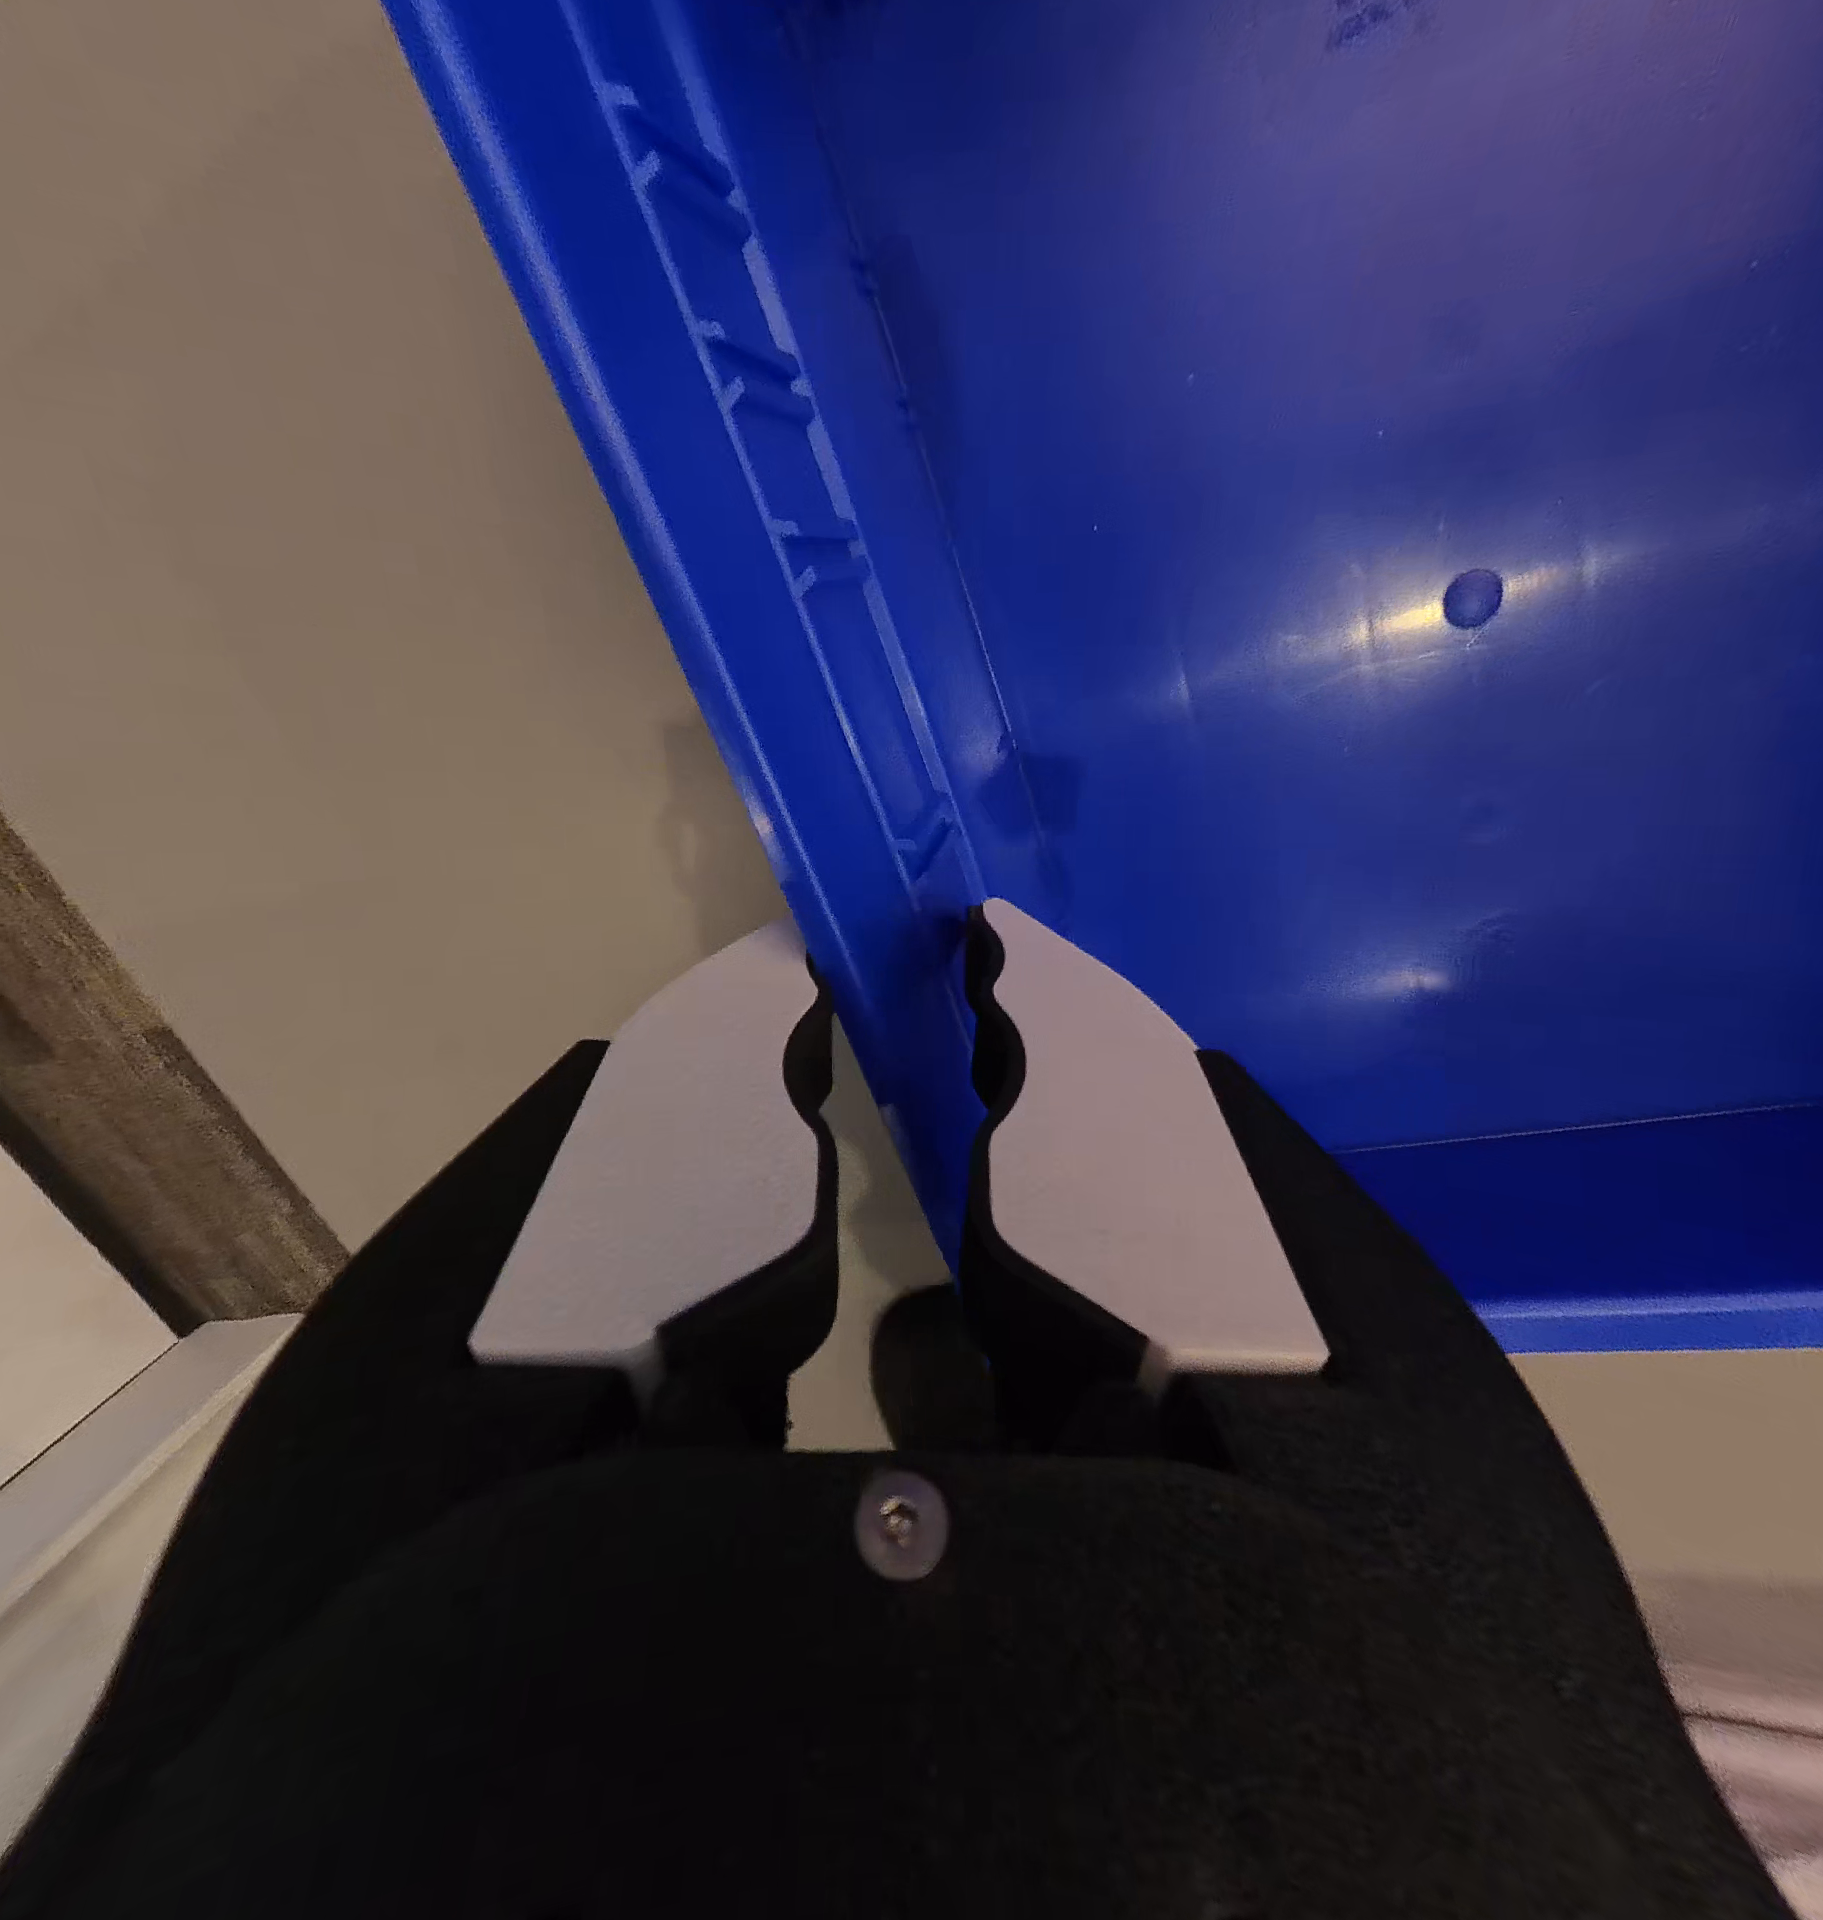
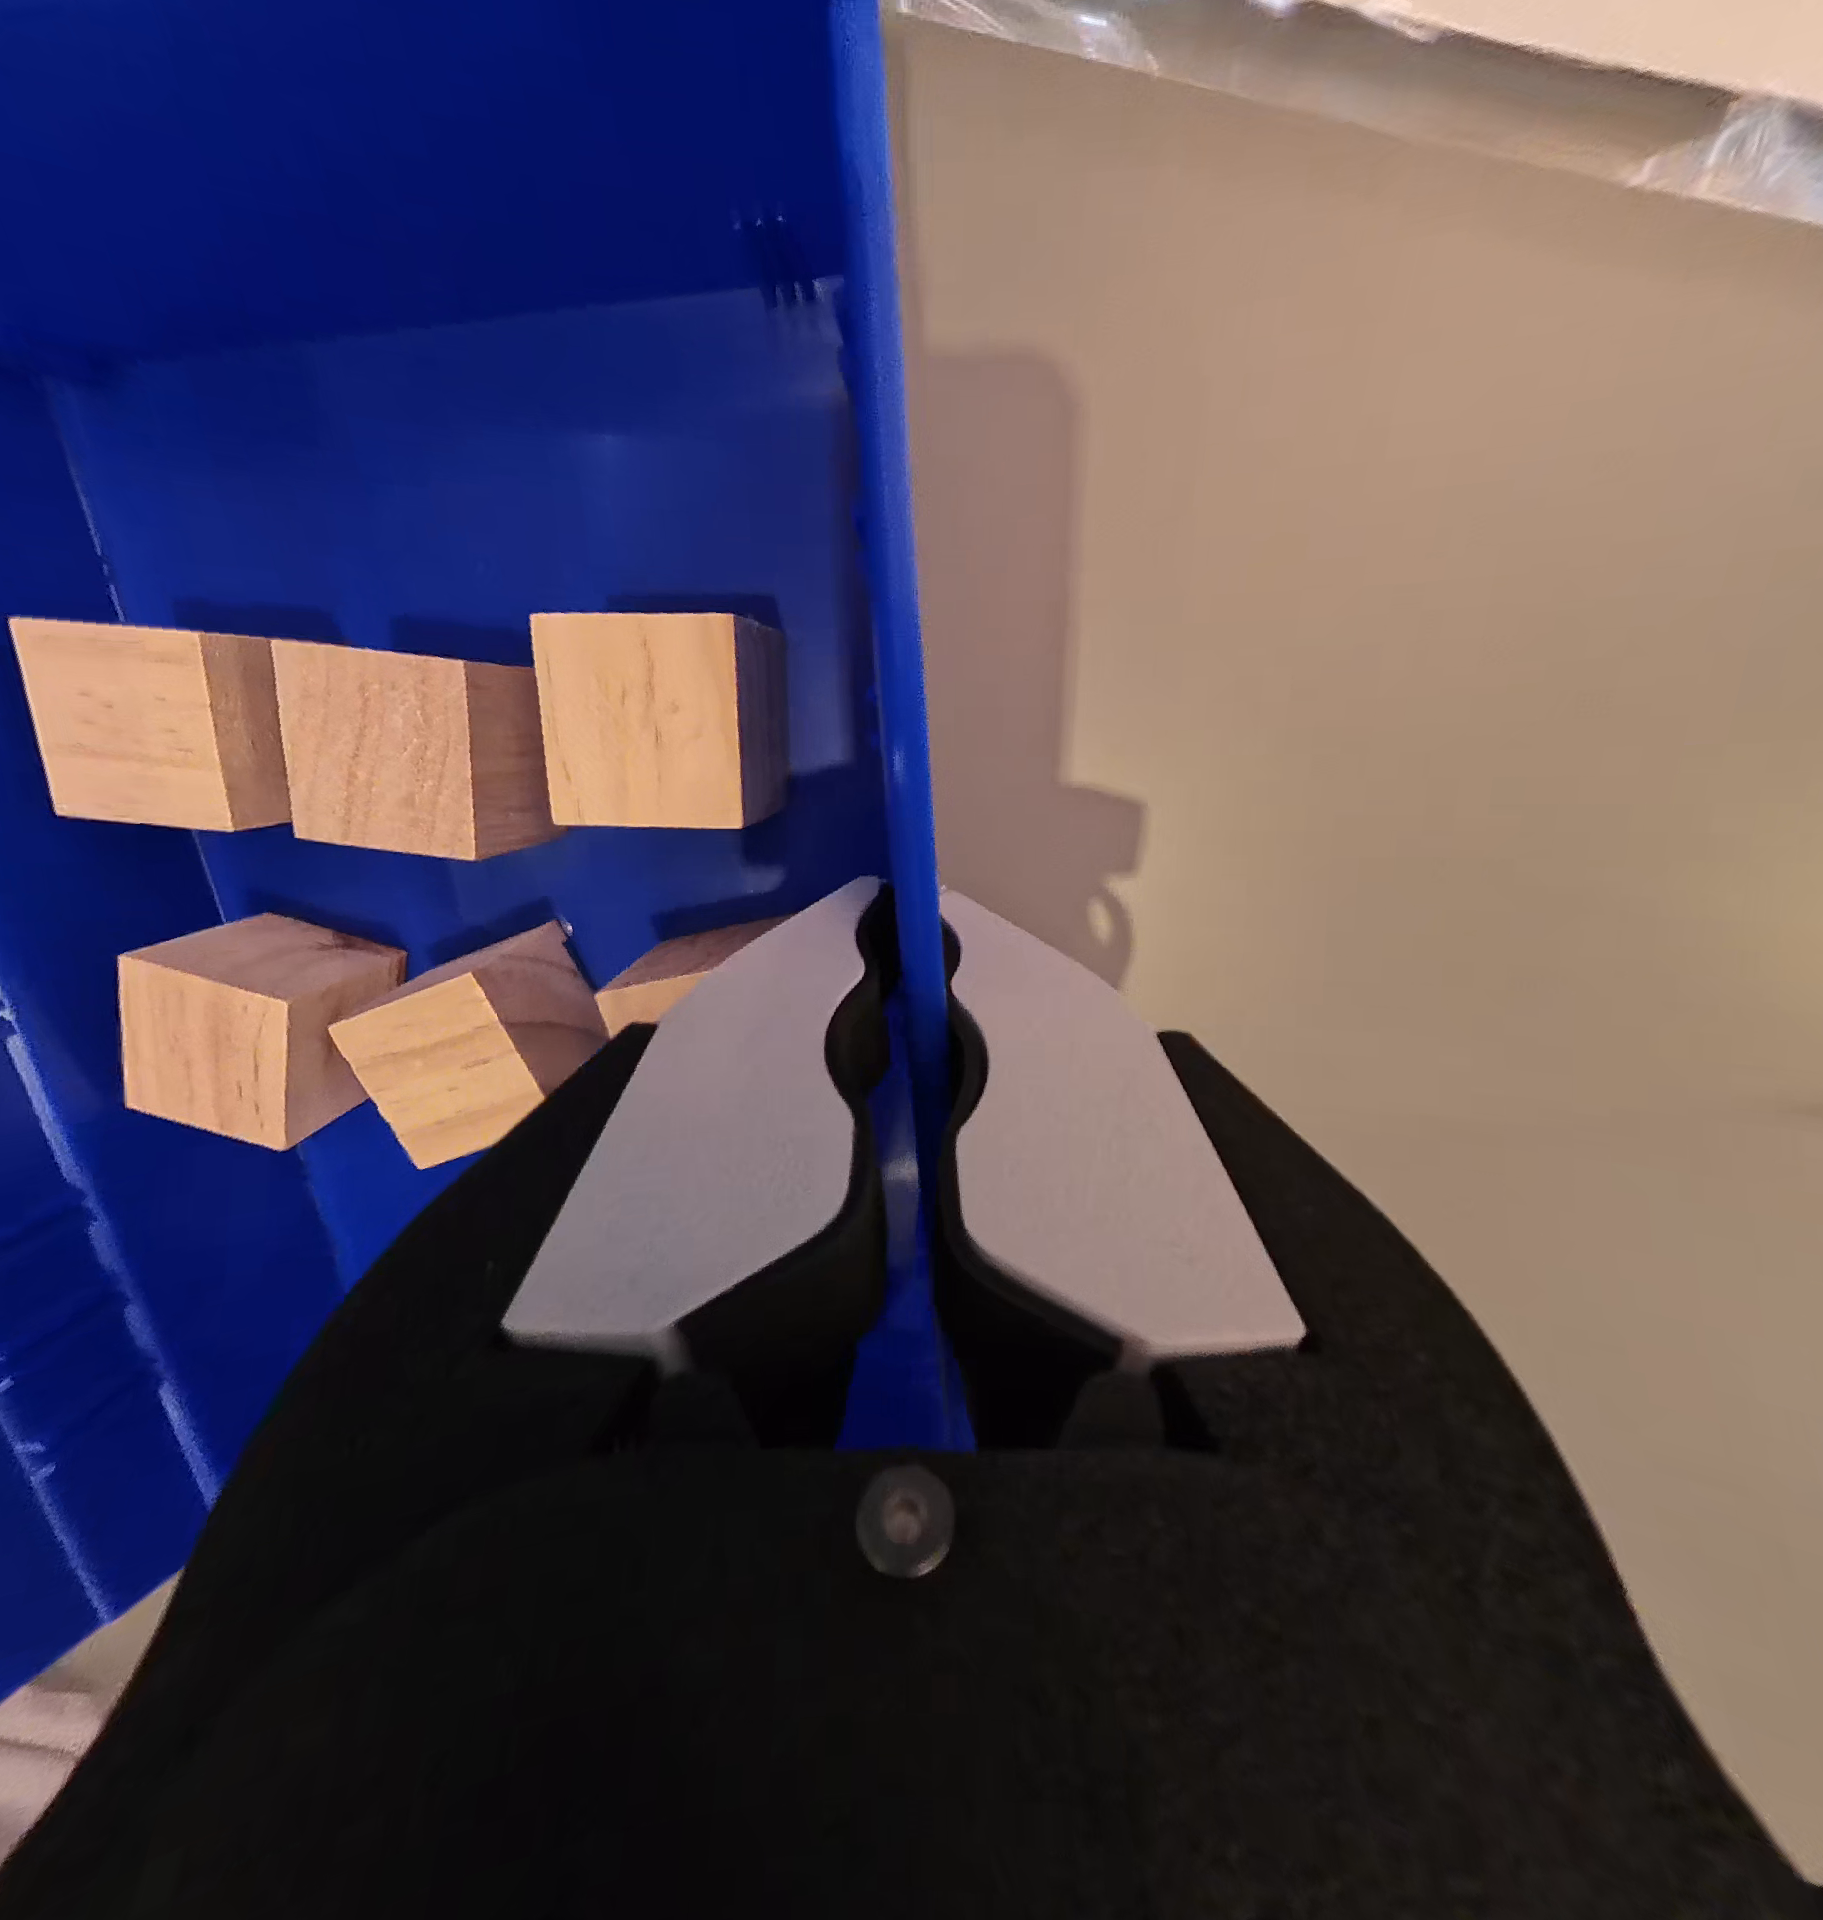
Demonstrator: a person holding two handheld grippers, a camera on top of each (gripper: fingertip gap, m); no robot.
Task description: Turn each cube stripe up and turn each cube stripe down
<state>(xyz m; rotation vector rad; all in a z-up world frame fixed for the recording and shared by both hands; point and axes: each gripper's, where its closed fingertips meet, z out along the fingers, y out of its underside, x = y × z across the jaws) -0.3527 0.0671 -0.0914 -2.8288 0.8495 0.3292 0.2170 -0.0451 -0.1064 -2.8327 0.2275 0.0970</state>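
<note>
The right gripper [image 2: 912,997] pinches the right wall of the blue bin [image 2: 574,468]; the left gripper [image 1: 891,1023] straddles its left rim, apparently clamped. Beyond, six wooden cubes [image 2: 387,743] lie on the bin floor, no stripe showing. They look light, hard and smooth; opposite flat faces suit best.

Right hand-held gripper [image 2: 912,914] clamped on blue bin [image 2: 876,499] wall, six wooden cubes [image 2: 398,743] inside.
</note>
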